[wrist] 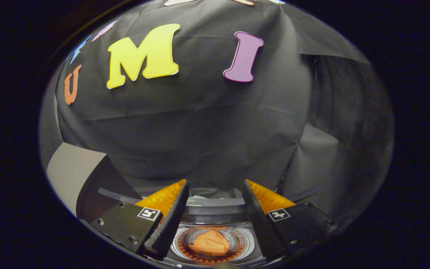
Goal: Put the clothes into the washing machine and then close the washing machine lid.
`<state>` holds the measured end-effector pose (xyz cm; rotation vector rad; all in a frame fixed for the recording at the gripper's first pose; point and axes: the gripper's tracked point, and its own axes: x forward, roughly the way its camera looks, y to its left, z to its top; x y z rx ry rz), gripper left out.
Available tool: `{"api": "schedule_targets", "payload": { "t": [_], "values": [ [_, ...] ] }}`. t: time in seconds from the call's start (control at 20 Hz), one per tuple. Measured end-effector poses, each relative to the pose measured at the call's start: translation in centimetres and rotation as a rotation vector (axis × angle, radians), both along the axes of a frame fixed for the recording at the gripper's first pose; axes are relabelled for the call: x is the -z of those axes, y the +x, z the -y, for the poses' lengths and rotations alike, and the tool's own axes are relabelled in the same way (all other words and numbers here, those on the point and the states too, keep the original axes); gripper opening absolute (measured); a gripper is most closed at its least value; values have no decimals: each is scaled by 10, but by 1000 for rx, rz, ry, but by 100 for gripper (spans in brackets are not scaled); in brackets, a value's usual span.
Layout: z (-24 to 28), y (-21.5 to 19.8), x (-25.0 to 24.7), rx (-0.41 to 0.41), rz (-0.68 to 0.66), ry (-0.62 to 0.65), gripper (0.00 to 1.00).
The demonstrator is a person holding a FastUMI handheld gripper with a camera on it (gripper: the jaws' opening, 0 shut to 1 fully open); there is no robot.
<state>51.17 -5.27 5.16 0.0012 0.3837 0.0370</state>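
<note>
Orange crumpled clothes, apparently cloth, lie in the round steel drum beneath the gripper's wide-spread, empty fingers.

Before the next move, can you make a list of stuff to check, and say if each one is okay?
1. Clothes in the drum: ok, an orange garment lies in the washing machine drum.
2. Gripper empty: ok, jaws open, nothing between them.
3. Fingers clear of the garment: ok, it lies below and beyond them.
4. Lid closed: not ok, the drum is open to view.
5. Where the lid sits: cannot tell.
6. More clothes left outside: cannot tell.
</note>
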Motion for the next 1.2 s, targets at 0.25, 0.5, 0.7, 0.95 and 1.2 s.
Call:
{"api": "schedule_targets", "payload": {
  "t": [0.25,0.5,0.7,0.95,1.2],
  "values": [
    [1,-23,9,2,6,-2,90],
    [3,-48,24,7,12,1,90],
    [2,-66,38,4,5,0,90],
    [2,-89,79,-6,-76,-27,92],
    [2,-94,98,-12,-115,-49,92]
  ]
}}
